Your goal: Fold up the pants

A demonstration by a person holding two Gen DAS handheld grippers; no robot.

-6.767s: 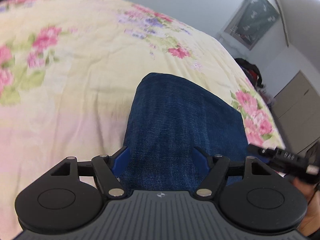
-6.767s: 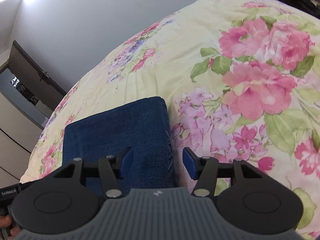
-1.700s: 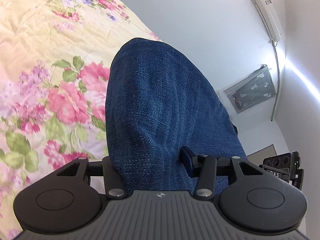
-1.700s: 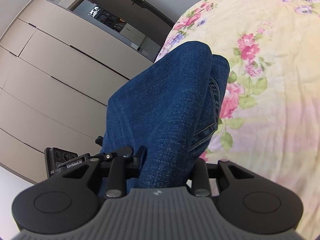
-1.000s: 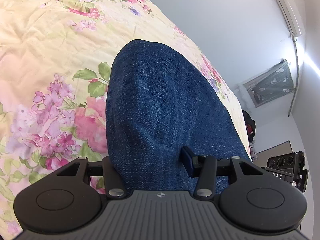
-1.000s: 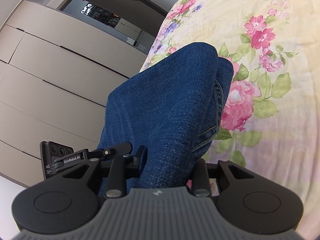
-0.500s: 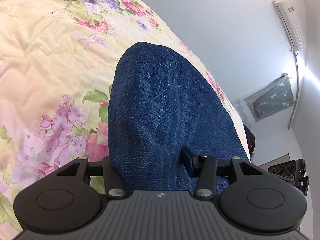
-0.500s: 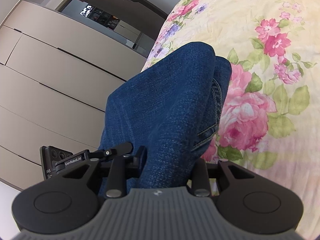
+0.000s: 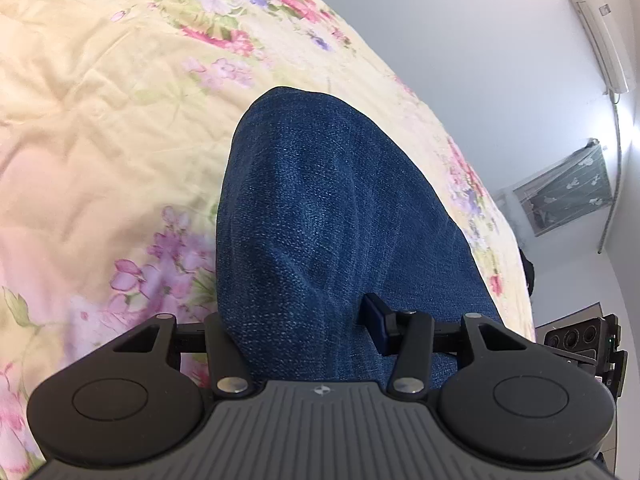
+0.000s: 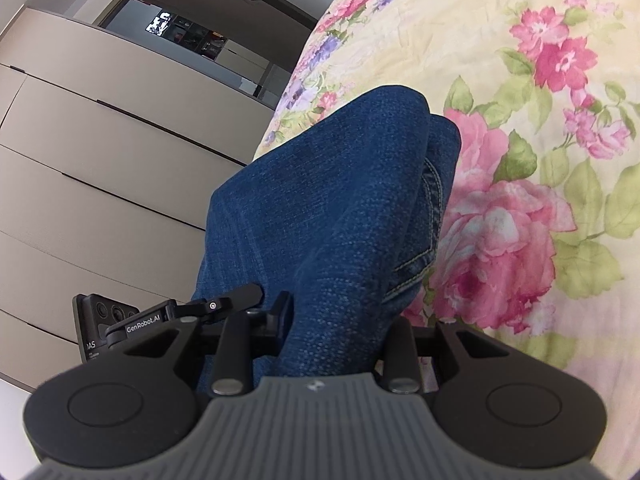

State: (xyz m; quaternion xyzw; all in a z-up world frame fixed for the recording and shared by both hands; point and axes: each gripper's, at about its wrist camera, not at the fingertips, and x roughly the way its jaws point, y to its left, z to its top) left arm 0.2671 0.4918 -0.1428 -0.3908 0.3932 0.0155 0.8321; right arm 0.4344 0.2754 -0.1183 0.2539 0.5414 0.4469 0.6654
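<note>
The dark blue denim pants (image 9: pixel 320 216) are a folded bundle held up above the floral bedspread (image 9: pixel 100 140). My left gripper (image 9: pixel 296 324) is shut on one end of the bundle; the denim fills the space between its fingers. My right gripper (image 10: pixel 340 328) is shut on the other end of the pants (image 10: pixel 340 208), where yellow seam stitching shows on the right side. The far fold of the bundle hangs toward the bed. Each view shows the other gripper's camera block at its edge.
The bedspread (image 10: pixel 540 160) fills the right of the right wrist view. Beige wardrobe doors (image 10: pixel 100 160) stand beyond the bed's edge. In the left wrist view there is a white wall with an air conditioner (image 9: pixel 600 32) and a dark hanging cloth (image 9: pixel 568 192).
Since the oldest frames both grippers have closed on the pants and lifted them off the bed. Over the last second the bundle has been carried across the bedspread, still held at both ends.
</note>
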